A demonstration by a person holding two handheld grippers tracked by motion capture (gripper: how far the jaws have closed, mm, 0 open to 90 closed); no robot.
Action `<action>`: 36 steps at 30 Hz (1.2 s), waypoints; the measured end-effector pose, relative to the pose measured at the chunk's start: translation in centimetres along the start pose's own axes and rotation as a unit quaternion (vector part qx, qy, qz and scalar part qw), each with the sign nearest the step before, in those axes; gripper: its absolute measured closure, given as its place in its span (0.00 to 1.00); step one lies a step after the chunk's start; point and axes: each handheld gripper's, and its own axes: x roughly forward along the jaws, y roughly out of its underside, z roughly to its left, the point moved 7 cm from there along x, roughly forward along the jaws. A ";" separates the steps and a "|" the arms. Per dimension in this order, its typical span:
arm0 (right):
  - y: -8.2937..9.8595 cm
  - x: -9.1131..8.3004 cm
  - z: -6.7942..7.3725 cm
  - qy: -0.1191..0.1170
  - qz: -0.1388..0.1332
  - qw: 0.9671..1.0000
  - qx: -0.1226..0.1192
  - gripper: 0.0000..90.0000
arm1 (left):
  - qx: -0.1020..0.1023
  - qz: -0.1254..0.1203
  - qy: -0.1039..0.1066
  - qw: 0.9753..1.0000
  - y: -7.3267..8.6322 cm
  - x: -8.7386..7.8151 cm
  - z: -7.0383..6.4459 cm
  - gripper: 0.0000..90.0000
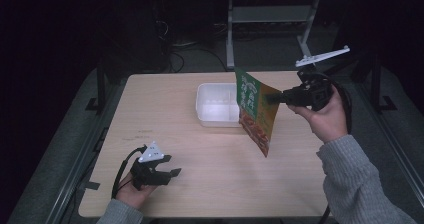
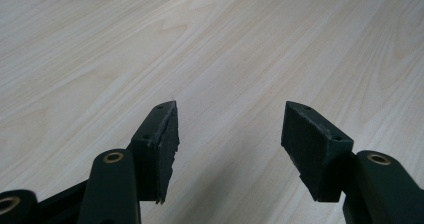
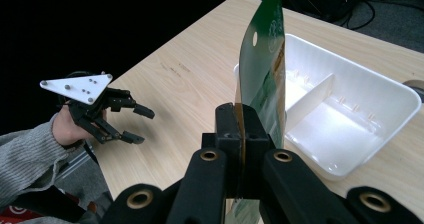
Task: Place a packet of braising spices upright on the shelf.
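Note:
A green and orange food packet [image 1: 256,109] hangs in the air over the right part of the table, held by its edge in my right gripper [image 1: 274,98], which is shut on it. In the right gripper view the packet [image 3: 265,69] stands edge-on, pinched between the black jaws at my right gripper [image 3: 241,129]. Just behind it sits a white two-compartment tray [image 1: 210,115], with nothing in it [image 3: 390,96]. My left gripper [image 1: 172,173] rests low near the table's front left, open, nothing between its jaws [image 2: 229,134]; it also shows at a distance [image 3: 140,125].
The light wooden table [image 1: 165,109] carries only the tray. A dark floor with cables and a metal frame [image 1: 235,29] lies beyond the far edge. Rails run along both sides of the table.

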 end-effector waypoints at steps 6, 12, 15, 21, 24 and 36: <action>-1.2 1.1 0.5 0.001 0.006 1.000 -0.012 1.00 | -0.012 -0.006 0.006 1.000 0.2 -0.1 0.3 0.43; -3.2 2.7 1.1 0.013 0.022 0.999 -0.033 1.00 | -0.015 -0.006 0.009 1.000 0.2 -0.1 0.4 0.42; -4.2 3.5 1.5 0.015 0.028 0.999 -0.040 1.00 | -0.019 -0.009 0.009 1.000 0.3 -0.1 0.6 0.41; -6.0 5.0 2.0 0.019 0.032 0.998 -0.050 1.00 | -0.026 -0.012 0.007 1.000 0.4 -0.3 0.9 0.41; -6.7 5.5 1.8 0.023 0.034 0.998 -0.050 1.00 | -0.028 -0.013 0.006 1.000 0.4 -0.3 1.0 0.41; -8.6 7.6 0.5 0.046 0.032 0.998 -0.041 1.00 | -0.030 -0.009 0.007 0.999 0.6 -0.2 1.2 0.40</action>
